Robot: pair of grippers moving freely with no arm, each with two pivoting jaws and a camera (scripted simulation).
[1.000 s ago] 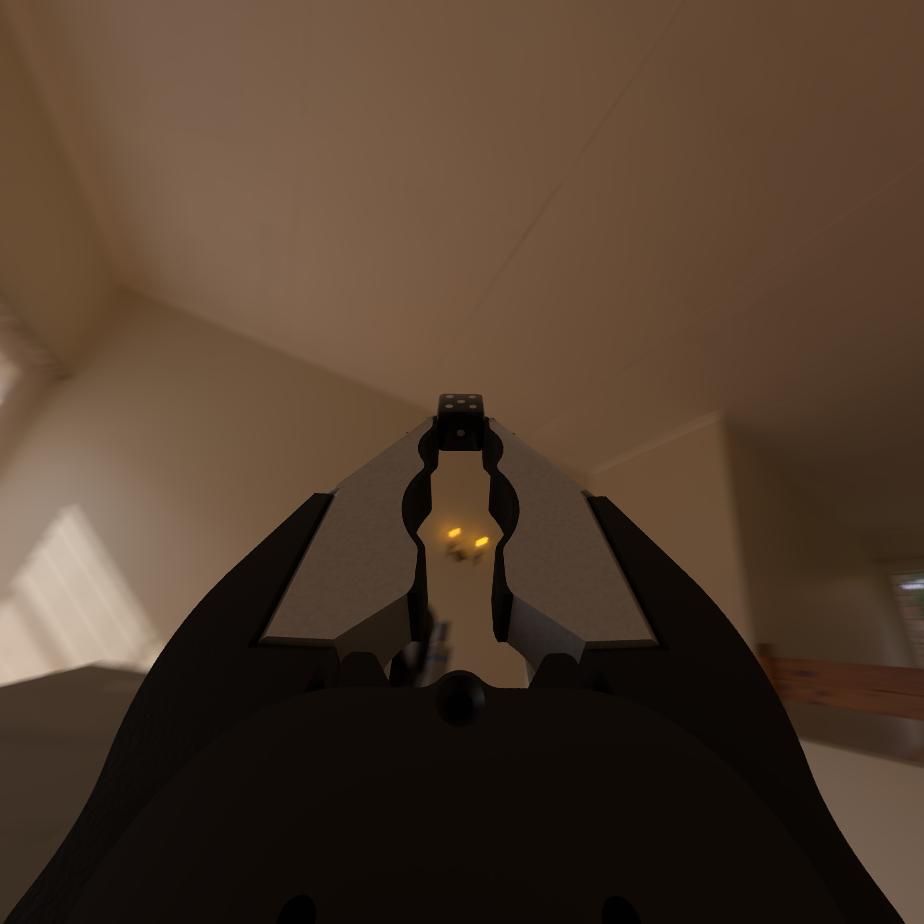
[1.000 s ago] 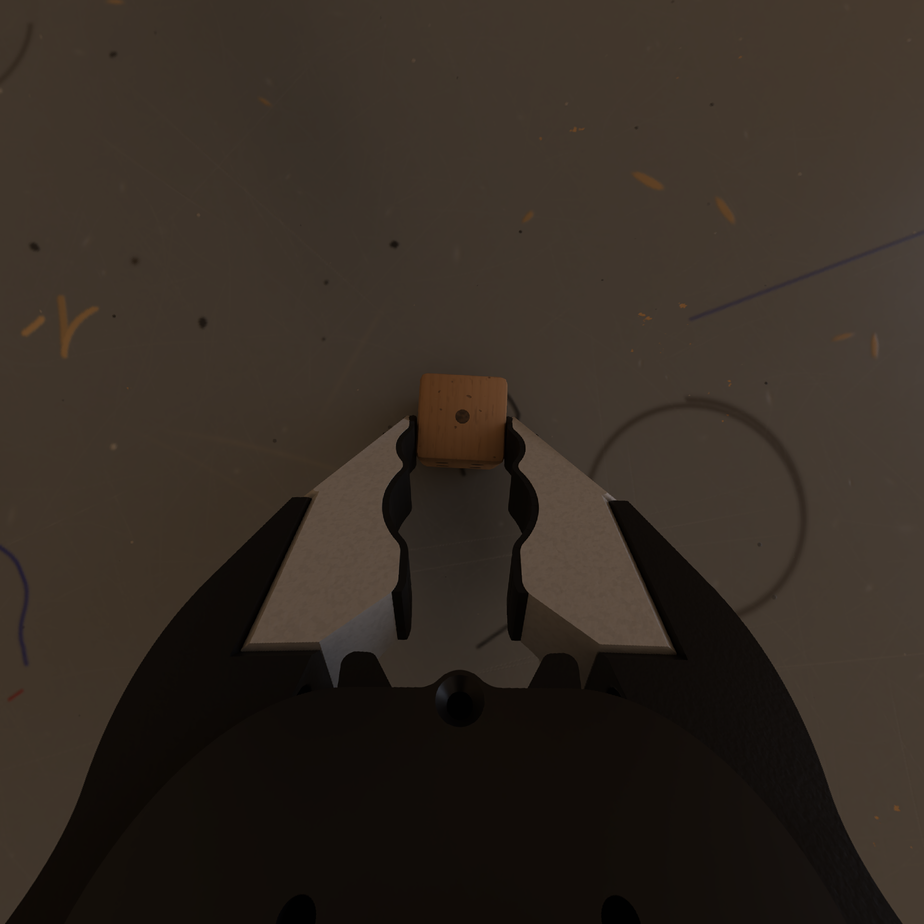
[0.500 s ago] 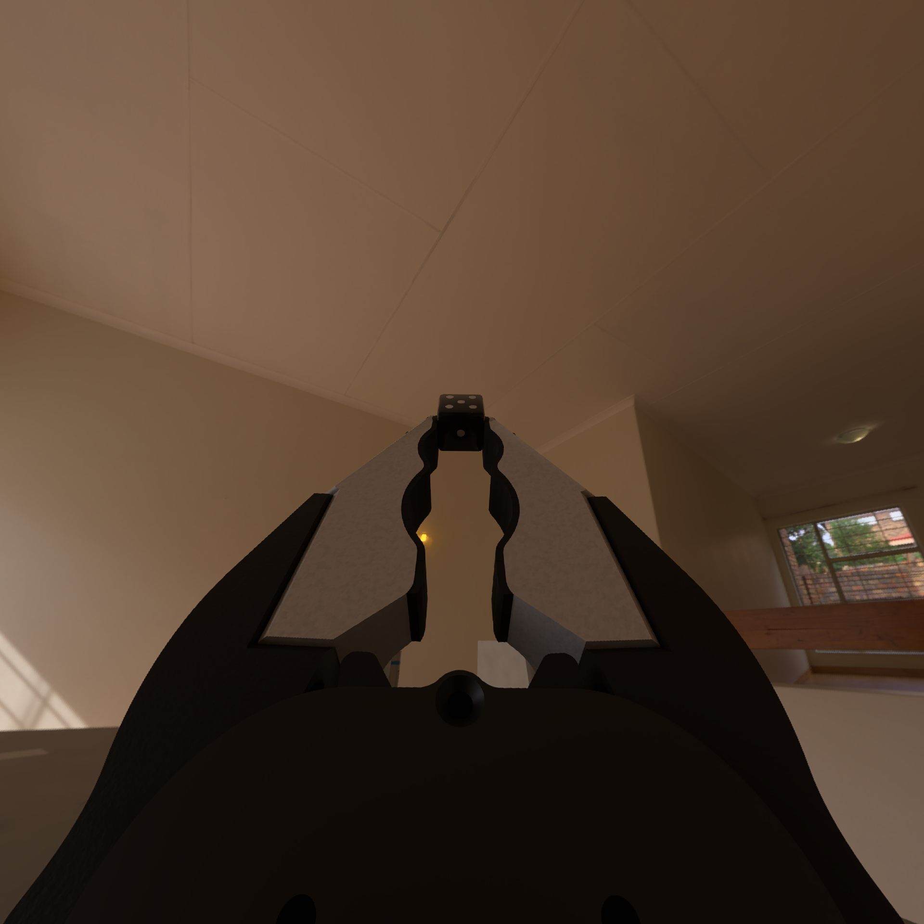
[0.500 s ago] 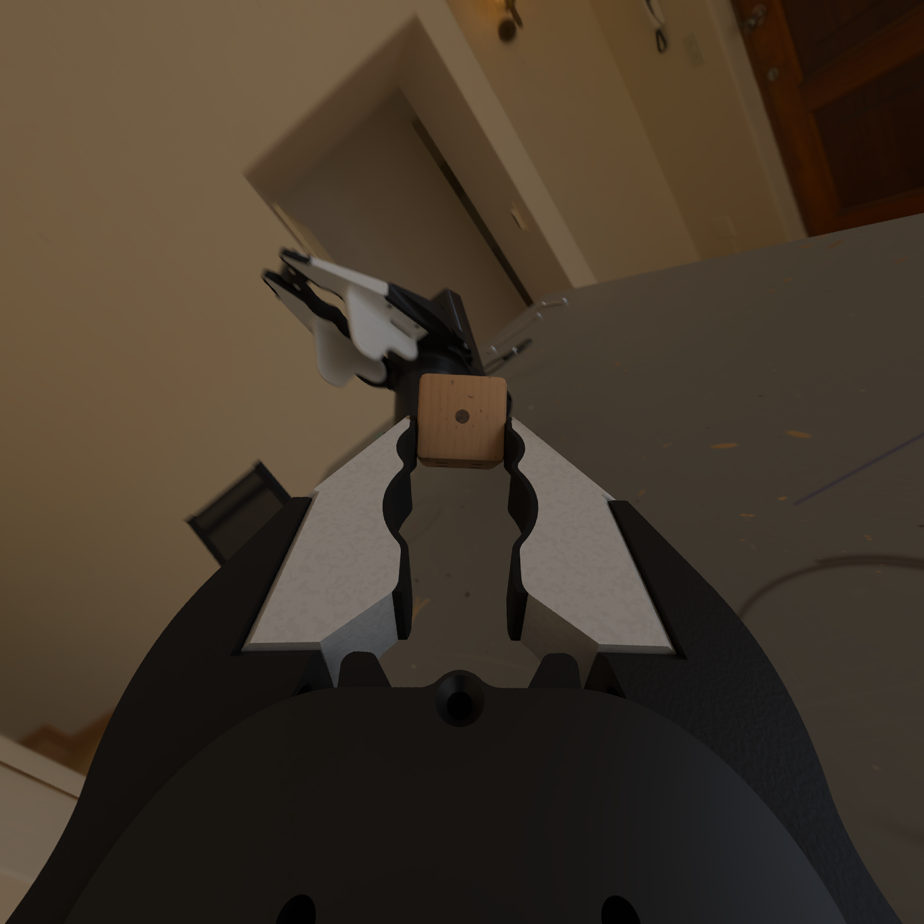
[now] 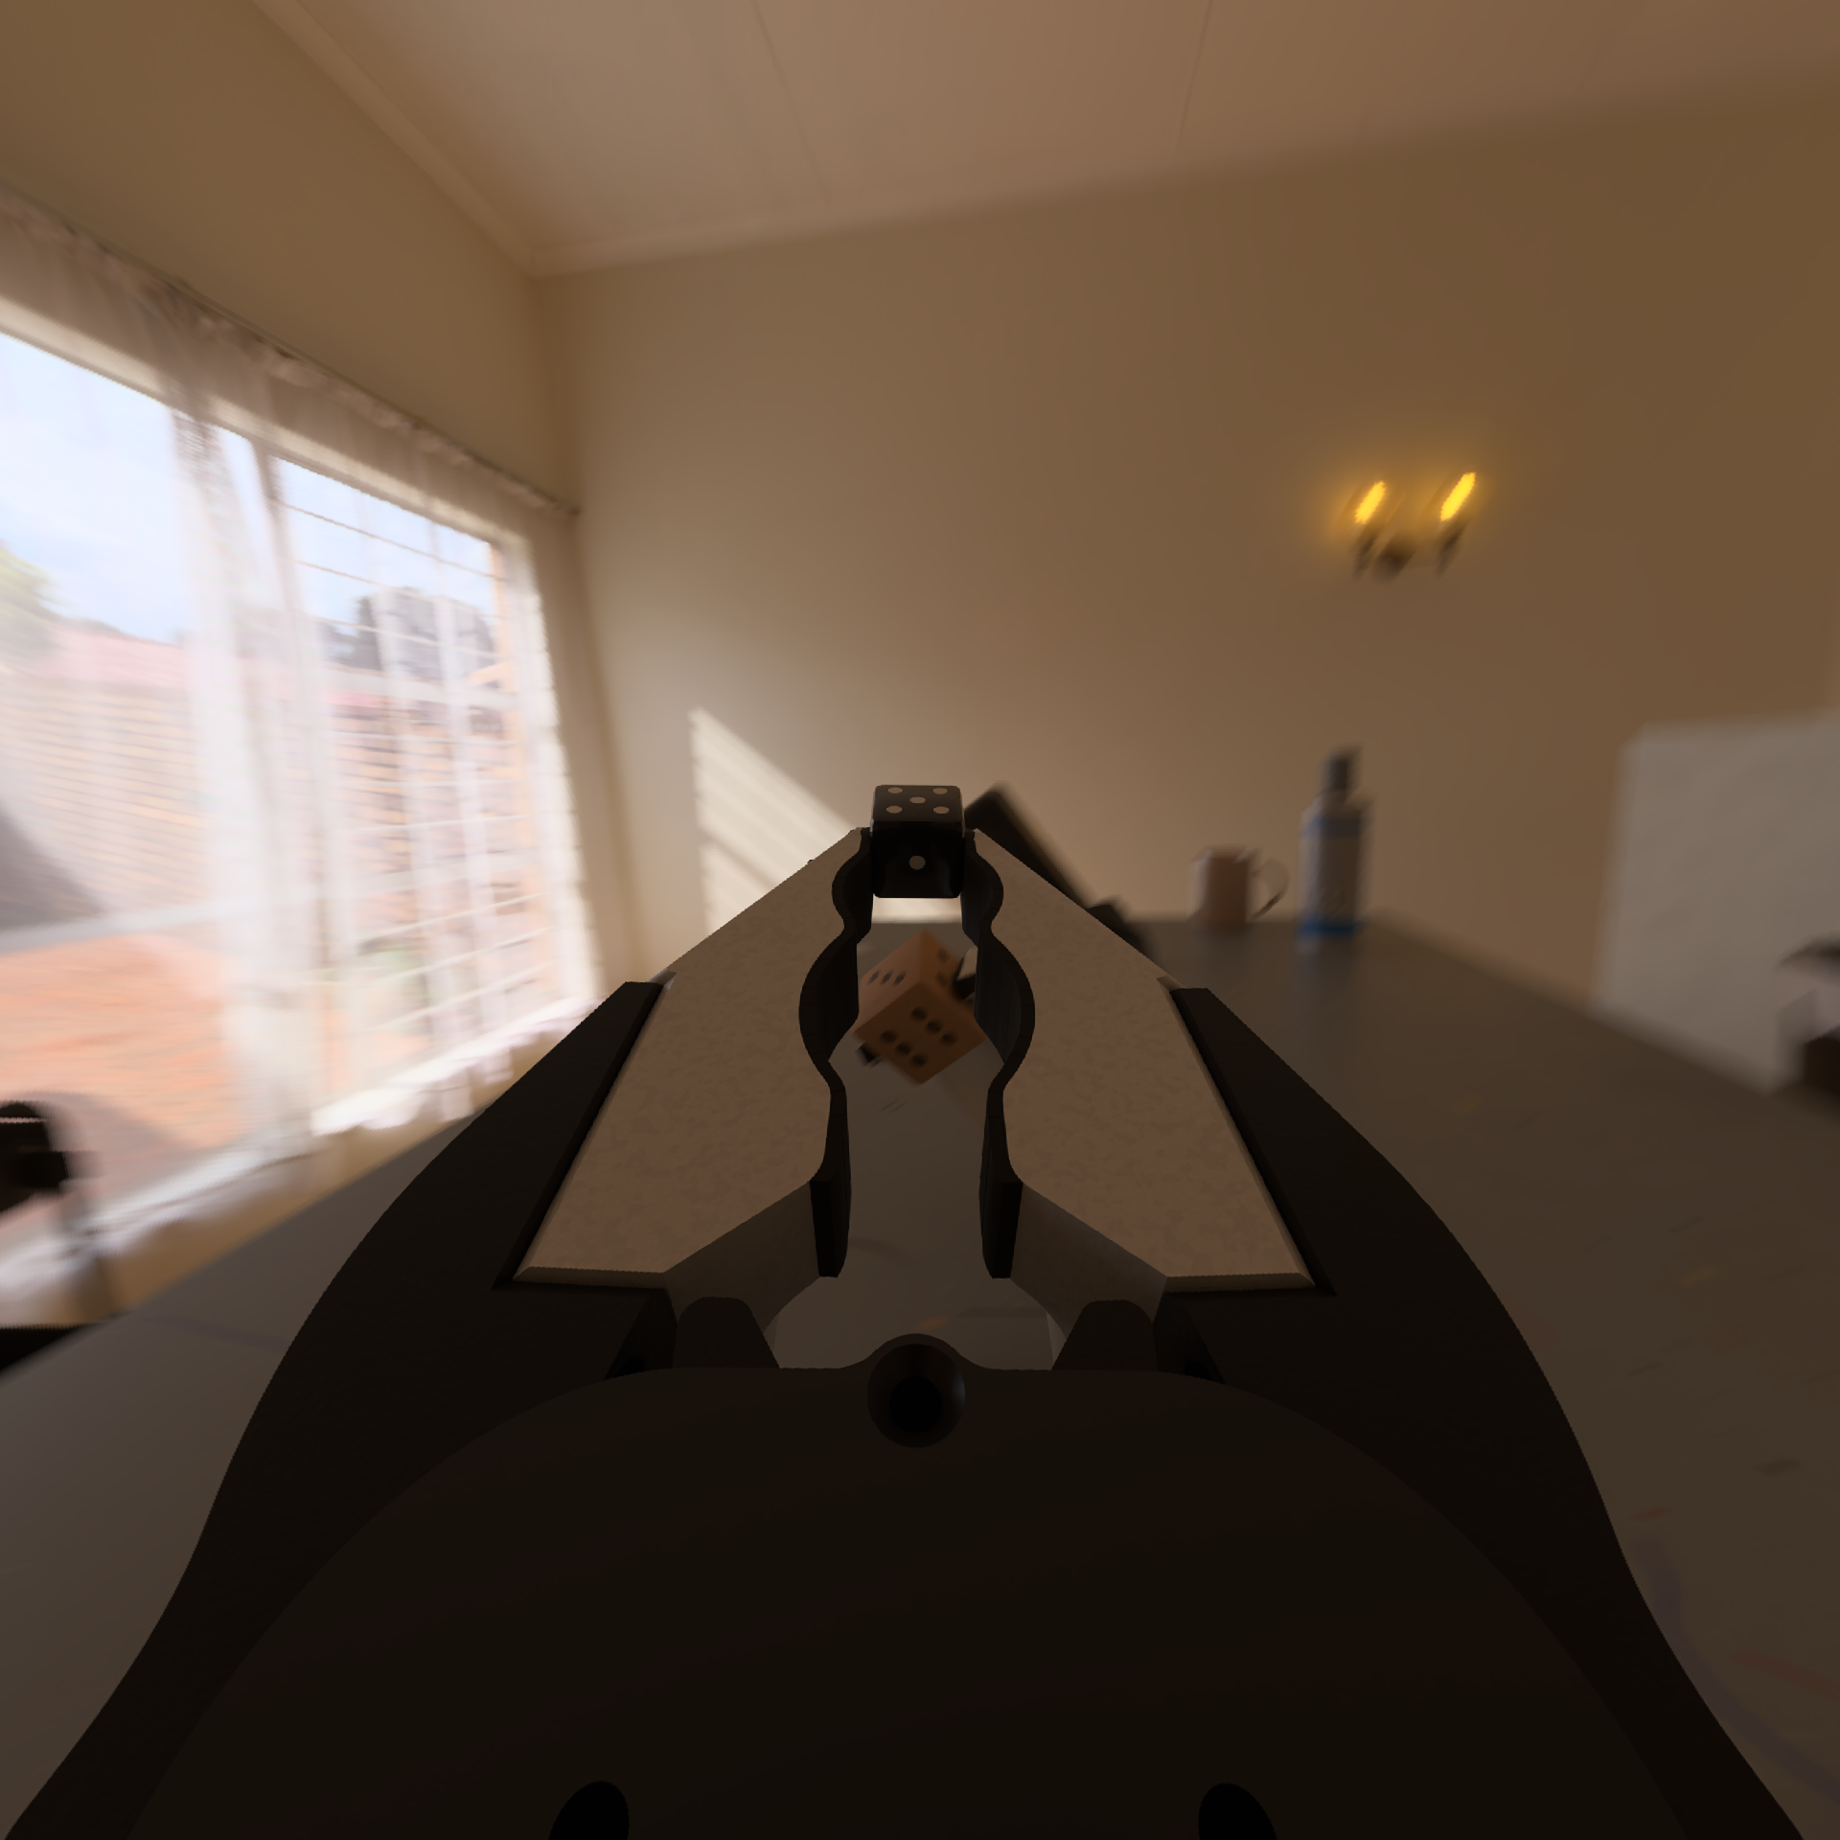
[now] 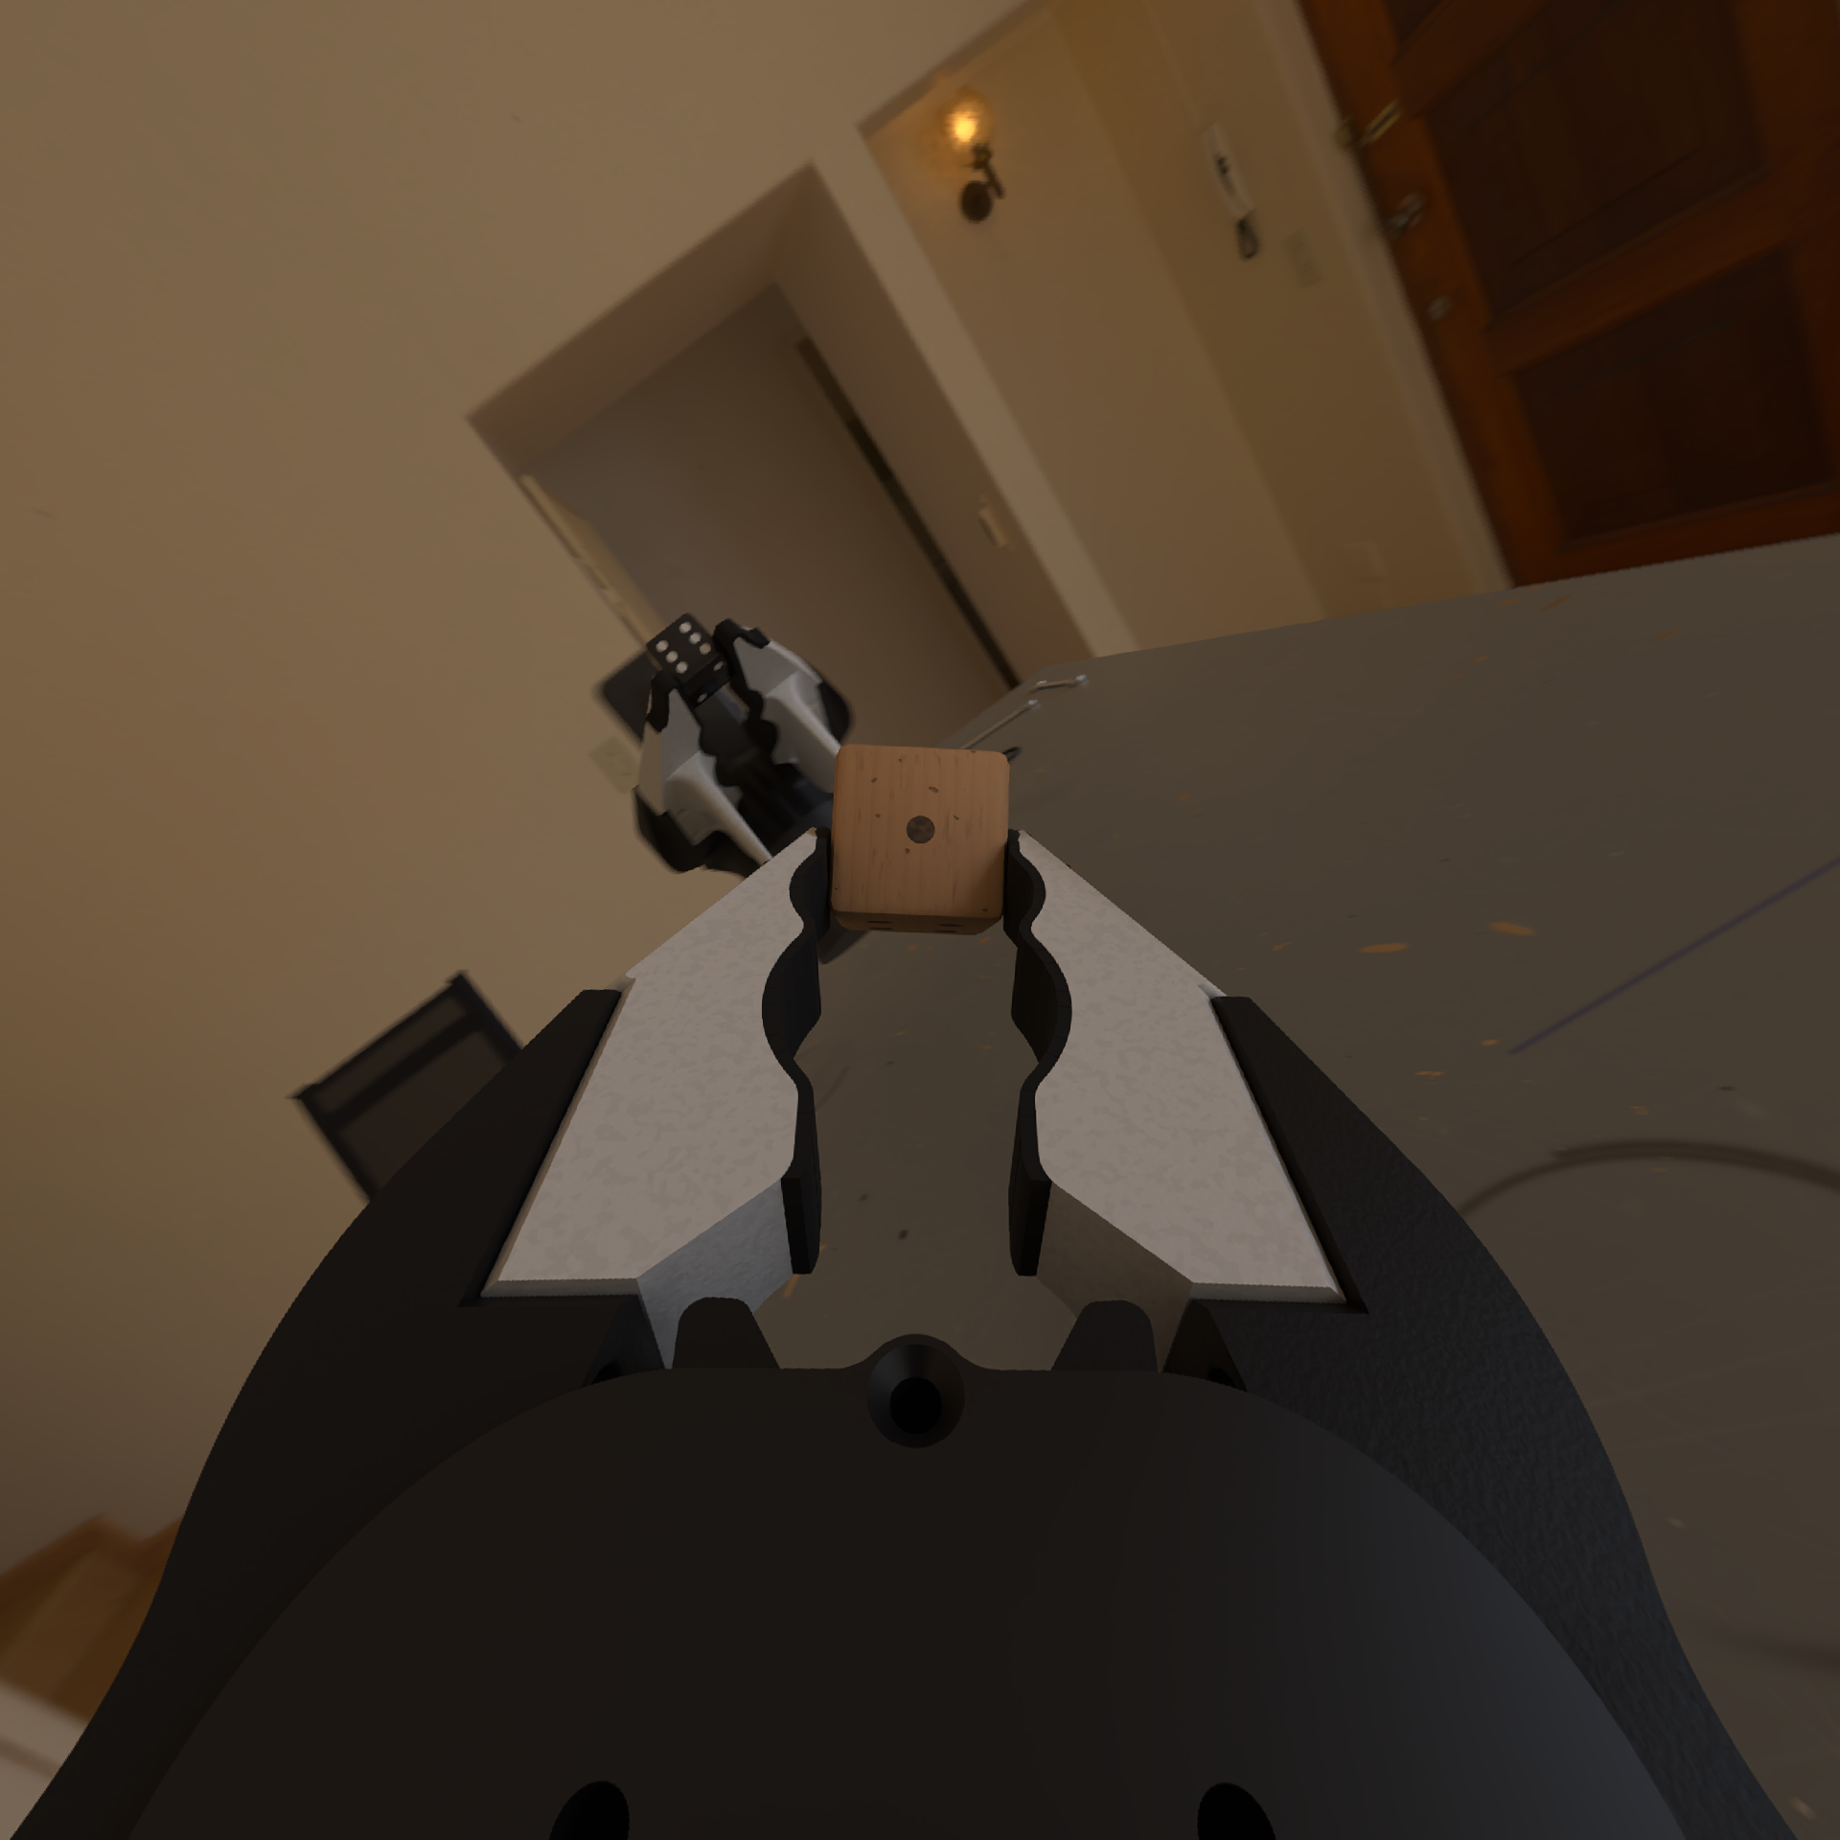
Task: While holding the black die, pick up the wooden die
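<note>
Wooden die, pale tan with one dark pip facing the camera, sits pinched at the very tips of the right gripper, whose two grey fingers are closed against its left and right faces; it is clear of the dark, speckled desk that stretches away ahead and to the right of those fingers. Just beyond the fingertips and a little to their left, the left gripper points back toward the camera, closed on the black die. In the left wrist view that same black die is clamped at the extreme tips of the left gripper, and through the gap between its fingers the wooden die shows a short way ahead, blurred. Farther off past the left gripper stand a mug and a bottle on the desk, with a bright window to the left. Both dice are held only at the fingertips, so a quick swing or a small slackening could probably let either slip out; the two grippers also face each other closely, and a further advance might knock the dice together. Half a second ago the left gripper looked up at the ceiling; it has since tipped down toward the desk and turned to face the right gripper, which has barely shifted.
</note>
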